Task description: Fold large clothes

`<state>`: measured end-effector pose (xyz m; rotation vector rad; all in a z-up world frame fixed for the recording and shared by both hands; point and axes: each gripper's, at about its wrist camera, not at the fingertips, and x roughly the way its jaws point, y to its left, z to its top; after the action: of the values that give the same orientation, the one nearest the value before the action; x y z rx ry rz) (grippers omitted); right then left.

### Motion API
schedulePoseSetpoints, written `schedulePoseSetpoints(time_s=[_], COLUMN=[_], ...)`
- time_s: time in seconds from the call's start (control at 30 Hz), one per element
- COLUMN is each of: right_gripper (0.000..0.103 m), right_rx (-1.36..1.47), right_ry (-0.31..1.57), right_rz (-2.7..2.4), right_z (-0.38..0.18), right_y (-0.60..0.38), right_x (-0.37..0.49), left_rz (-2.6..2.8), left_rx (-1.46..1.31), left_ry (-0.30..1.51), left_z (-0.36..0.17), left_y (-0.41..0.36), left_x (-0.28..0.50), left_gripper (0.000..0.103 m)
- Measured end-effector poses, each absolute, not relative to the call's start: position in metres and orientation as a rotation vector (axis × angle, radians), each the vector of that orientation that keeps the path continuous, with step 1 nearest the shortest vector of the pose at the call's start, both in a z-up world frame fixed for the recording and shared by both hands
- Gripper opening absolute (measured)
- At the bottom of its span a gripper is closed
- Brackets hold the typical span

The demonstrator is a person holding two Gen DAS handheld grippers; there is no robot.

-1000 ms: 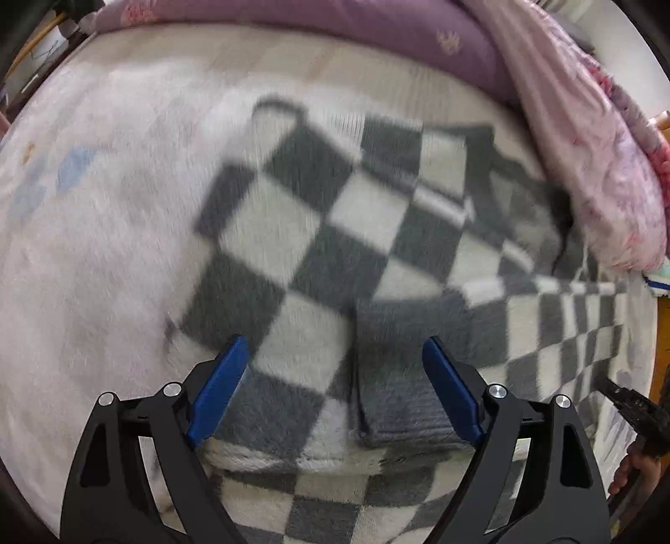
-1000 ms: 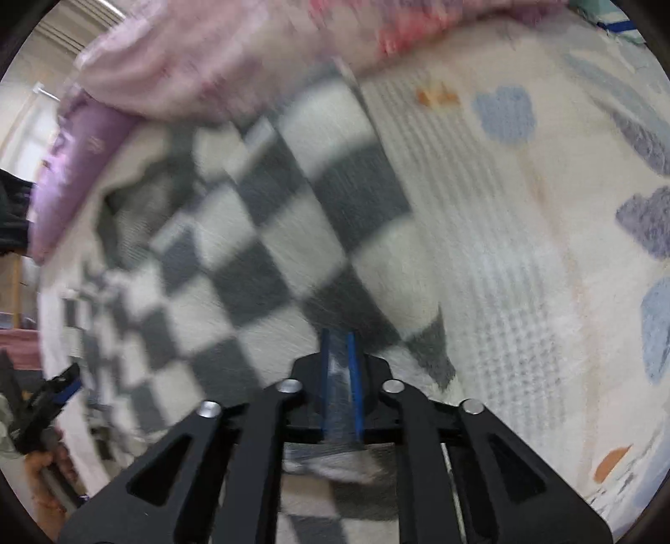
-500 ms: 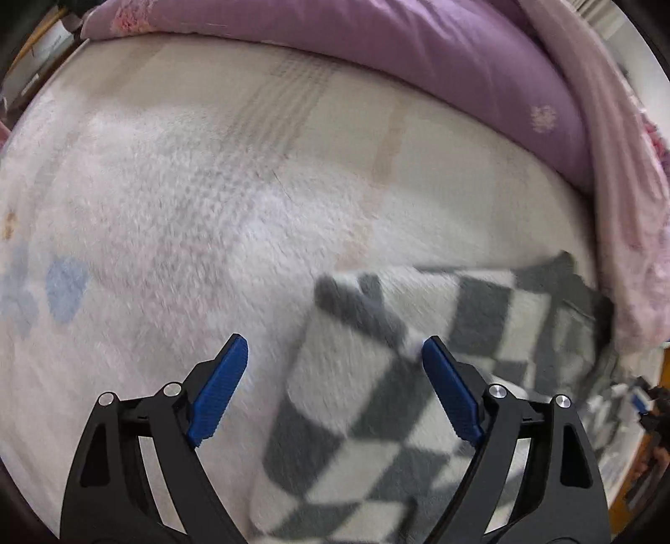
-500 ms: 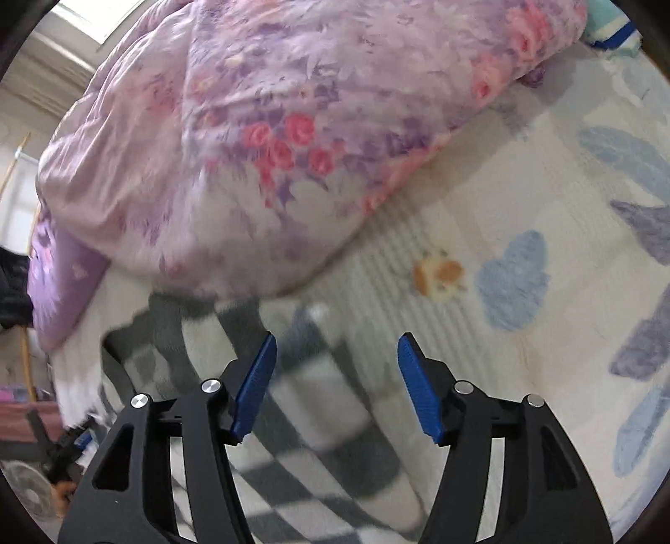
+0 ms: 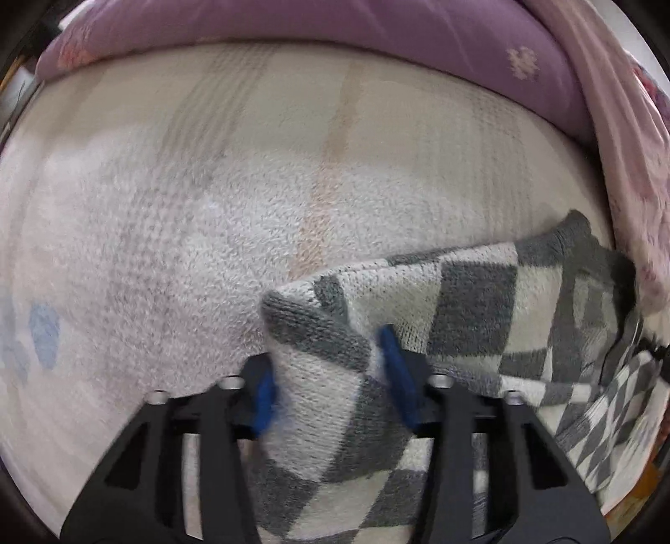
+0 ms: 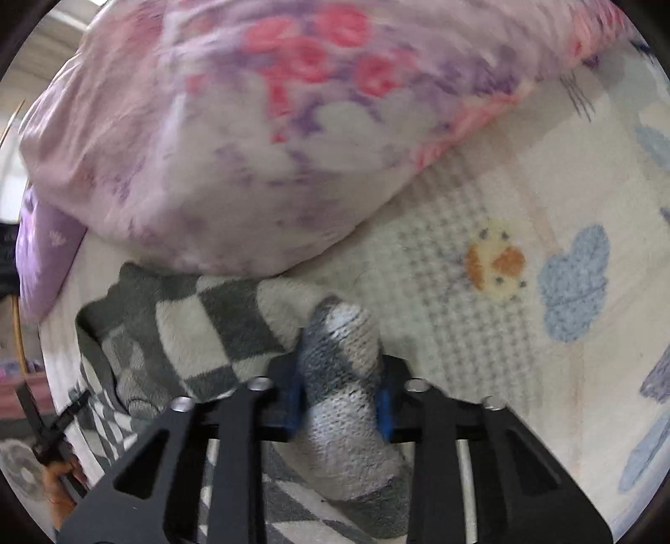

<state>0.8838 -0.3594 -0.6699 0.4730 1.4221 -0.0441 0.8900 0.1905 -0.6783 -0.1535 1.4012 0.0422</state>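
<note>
The checkered sweater (image 5: 473, 301) lies on the cream bed blanket (image 5: 167, 234), its grey-and-white knit stretched crosswise between the two grippers, the long axis running from one claw to the other. In the left wrist view, the left gripper (image 5: 331, 376) has just been closing and now clamps a bunched corner of the knit between its blue pads (image 5: 264, 393); from there the cloth runs off to the right. A purple pillow (image 5: 335, 21) lies along the far edge. In the right wrist view, the right gripper (image 6: 339, 389) has likewise just closed and pinches a thick roll of the sweater (image 6: 201, 322). The floral quilt (image 6: 234, 138) bulges just beyond, overlapping the sweater's far edge. A cloud print (image 6: 573, 284) marks the blanket at right.
</note>
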Motion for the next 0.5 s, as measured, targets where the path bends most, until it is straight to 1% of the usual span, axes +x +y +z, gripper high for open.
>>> schedulePoseSetpoints(time_s=[0.03,0.13,0.3,0.5], right_gripper=[0.02,0.019,0.018,0.017], right_rx=[0.464,0.45,0.476,0.486], right_ry=[1.402,1.33,1.215,1.102], right_rz=[-0.043,-0.025,0.033,0.102], right_z=[-0.666,-0.647,-0.604,-0.539], right_y=[-0.358,-0.353,-0.352,-0.357], right_x=[0.882,0.87,0.836,0.77], left_rz=[0.035,0.024,-0.014,-0.051], left_rx=[-0.151,-0.166,-0.134,-0.128], left_ry=[1.386,1.312,1.17,1.027], left_z=[-0.674,-0.653,-0.604,-0.54], left_y=[0.19,0.195,0.181,0.171], left_x=[0.888,0.868,0.831,0.756], left_gripper=[0.027,0.022,0.021,0.02])
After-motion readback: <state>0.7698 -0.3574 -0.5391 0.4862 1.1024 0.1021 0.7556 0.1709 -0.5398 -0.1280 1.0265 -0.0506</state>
